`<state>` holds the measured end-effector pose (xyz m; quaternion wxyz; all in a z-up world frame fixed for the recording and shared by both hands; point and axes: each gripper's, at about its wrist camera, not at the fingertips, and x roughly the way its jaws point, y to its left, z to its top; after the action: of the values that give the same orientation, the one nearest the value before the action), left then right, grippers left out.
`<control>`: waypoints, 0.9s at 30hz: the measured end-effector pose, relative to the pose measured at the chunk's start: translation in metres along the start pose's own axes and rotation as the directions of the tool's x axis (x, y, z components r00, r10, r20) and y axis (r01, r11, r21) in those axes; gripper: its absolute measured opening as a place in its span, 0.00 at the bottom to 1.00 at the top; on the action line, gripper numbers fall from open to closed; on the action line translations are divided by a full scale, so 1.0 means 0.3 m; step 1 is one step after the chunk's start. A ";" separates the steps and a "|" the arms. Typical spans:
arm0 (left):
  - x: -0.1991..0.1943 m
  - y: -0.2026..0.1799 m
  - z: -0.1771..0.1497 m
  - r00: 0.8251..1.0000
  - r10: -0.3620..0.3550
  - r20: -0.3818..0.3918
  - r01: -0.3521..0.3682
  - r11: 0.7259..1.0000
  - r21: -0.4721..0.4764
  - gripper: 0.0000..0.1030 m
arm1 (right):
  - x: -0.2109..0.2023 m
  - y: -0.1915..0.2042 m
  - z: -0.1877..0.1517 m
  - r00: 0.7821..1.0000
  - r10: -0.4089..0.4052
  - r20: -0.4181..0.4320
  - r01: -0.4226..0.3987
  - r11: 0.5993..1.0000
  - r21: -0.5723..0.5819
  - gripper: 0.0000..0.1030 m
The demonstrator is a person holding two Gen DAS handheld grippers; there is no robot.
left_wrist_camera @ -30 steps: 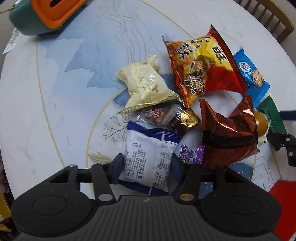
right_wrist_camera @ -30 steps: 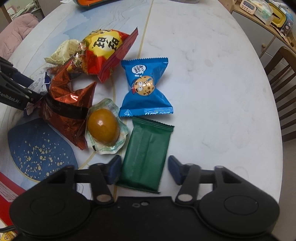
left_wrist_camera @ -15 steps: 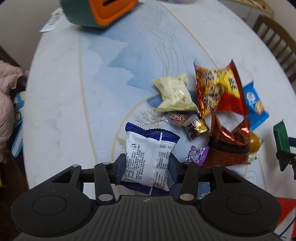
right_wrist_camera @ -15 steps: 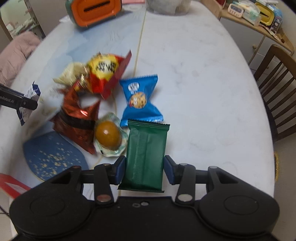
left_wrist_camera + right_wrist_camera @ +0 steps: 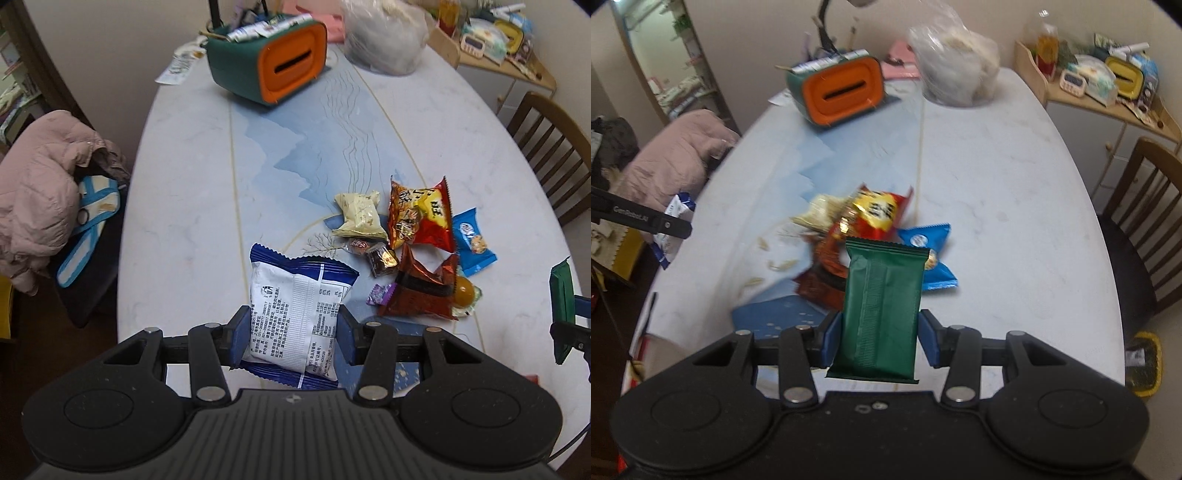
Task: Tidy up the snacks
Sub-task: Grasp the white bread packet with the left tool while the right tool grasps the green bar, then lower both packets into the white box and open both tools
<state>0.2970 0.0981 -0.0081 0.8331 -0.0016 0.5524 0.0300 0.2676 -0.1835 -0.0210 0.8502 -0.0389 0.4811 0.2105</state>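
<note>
**Two packets lifted, the pile hardly thinned**

Left gripper (image 5: 291,334) clamped on a white and blue packet (image 5: 295,306), jaws pressing both side edges, packet held clear above the near part of the surface (image 5: 184,192). Right gripper (image 5: 881,338) clenched on a dark green packet (image 5: 882,310), held upright between the jaws, likewise off the surface; seen too at the far right edge of the left view.

Left behind, in a loose heap right of centre:
- a cream packet (image 5: 360,216) at the far left of the heap
- a red and yellow bag (image 5: 421,214) just right of it
- a light blue cookie packet (image 5: 472,242) at the right edge
- a crinkled red-brown bag (image 5: 421,291) nearest, touching an amber jelly cup (image 5: 464,291) on its right
- two small wrapped candies (image 5: 373,253) in the middle and a purple one (image 5: 380,294) at the near left

No tray, box or sorted row visible anywhere for the snacks. An orange and green tissue box (image 5: 280,62) and a clear plastic bag (image 5: 384,35) at the far end, well apart from the heap.

Judged progress: early. Two items picked, none yet set down in any order, at least eight waiting. Destination of the two held packets impossible to tell from here. Likely next: carrying each to its own clear patch and releasing. Right view blurred, so fine detail of the heap there unreliable.
</note>
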 end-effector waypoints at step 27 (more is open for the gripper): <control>-0.517 0.003 -0.429 0.997 -0.048 0.059 0.053 0.996 -0.073 0.46 | -0.401 0.240 -0.165 0.985 0.146 0.089 -0.138 0.987 -0.084 0.42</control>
<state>0.1184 0.0869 0.0846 0.8485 -0.0456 0.5264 0.0294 0.1456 -0.1700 0.0628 0.8528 -0.0273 0.4331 0.2905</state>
